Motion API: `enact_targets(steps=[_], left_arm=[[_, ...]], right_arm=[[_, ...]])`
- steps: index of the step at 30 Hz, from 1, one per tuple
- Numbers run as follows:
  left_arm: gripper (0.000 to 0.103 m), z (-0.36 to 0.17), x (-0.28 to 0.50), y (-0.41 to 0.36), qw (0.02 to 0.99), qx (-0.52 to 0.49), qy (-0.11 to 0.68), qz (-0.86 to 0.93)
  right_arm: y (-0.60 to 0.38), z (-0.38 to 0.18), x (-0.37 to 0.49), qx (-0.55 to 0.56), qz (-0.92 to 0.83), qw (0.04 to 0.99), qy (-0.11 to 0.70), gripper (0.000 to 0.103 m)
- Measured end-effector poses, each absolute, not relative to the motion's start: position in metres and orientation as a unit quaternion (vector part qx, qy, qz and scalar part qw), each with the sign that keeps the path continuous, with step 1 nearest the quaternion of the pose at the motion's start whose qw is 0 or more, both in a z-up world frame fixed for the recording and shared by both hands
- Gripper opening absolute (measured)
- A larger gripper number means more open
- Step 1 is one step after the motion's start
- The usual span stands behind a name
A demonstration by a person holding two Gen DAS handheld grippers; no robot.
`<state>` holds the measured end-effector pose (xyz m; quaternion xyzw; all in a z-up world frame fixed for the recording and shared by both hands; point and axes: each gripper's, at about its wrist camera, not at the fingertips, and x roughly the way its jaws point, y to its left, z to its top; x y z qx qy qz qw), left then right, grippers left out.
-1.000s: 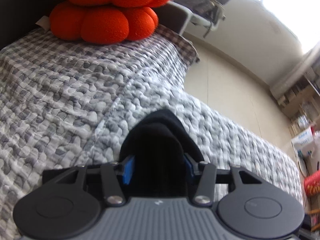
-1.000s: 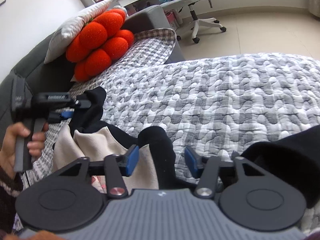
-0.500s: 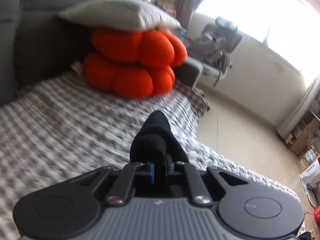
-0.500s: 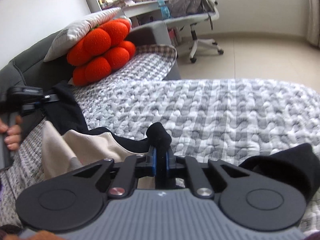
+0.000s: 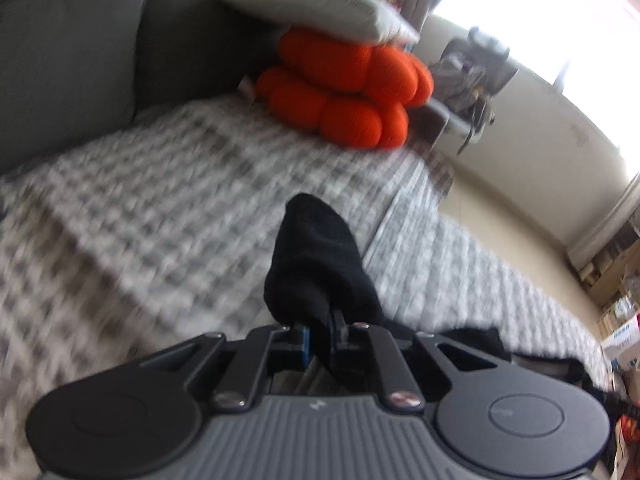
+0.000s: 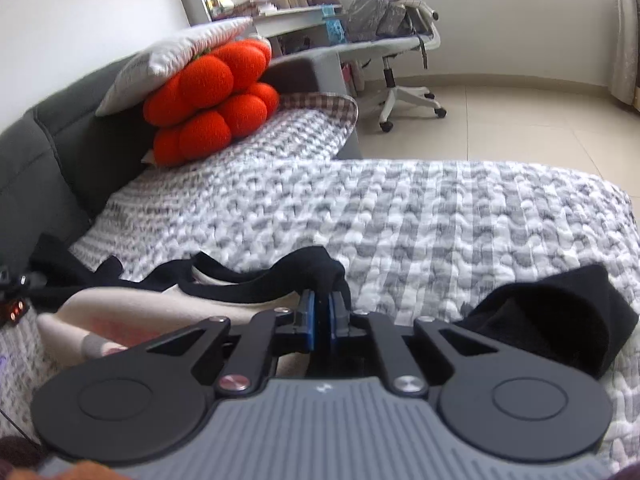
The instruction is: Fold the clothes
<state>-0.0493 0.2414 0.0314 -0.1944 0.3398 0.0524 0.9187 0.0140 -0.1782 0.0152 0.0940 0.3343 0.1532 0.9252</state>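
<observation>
Left gripper (image 5: 319, 336) is clamped on a fold of the black-and-cream fabric garment (image 5: 316, 264), lifting it above the grey checked quilt (image 5: 160, 208). Right gripper (image 6: 323, 316) pinches the garment's black edge (image 6: 320, 270), near the quilt.

Bright window (image 5: 560, 20) glare, left view motion-blurred, fisheye-warped edges
</observation>
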Motion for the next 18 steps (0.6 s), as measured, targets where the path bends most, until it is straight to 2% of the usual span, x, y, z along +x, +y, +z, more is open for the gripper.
enact_targets(steps=[4, 8, 11, 14, 15, 16, 18], left_arm=[[0.009, 0.007, -0.062, 0.242, 0.902, -0.174, 0.394, 0.044], [0.009, -0.002, -0.066, 0.245, 0.893, -0.169, 0.416, 0.035], [0.010, 0.004, -0.069, 0.244, 0.893, -0.168, 0.417, 0.021], [0.019, 0.015, -0.074, 0.239, 0.897, -0.153, 0.414, 0.001], [0.024, 0.019, -0.076, 0.238, 0.899, -0.146, 0.413, -0.005], [0.028, 0.024, -0.078, 0.236, 0.902, -0.137, 0.409, -0.009], [0.034, 0.034, -0.082, 0.232, 0.909, -0.119, 0.400, -0.019]], right_arm=[[-0.172, 0.005, 0.013, 0.084, 0.156, 0.919, 0.351, 0.006], [-0.170, -0.004, 0.014, 0.083, 0.159, 0.913, 0.365, 0.006], [-0.174, -0.003, 0.012, 0.099, 0.166, 0.912, 0.361, 0.017], [-0.184, 0.001, 0.012, 0.126, 0.175, 0.909, 0.358, 0.019], [-0.187, 0.002, 0.012, 0.131, 0.175, 0.908, 0.356, 0.023], [-0.190, 0.004, 0.012, 0.134, 0.174, 0.909, 0.353, 0.036], [-0.196, 0.007, 0.011, 0.137, 0.169, 0.913, 0.346, 0.056]])
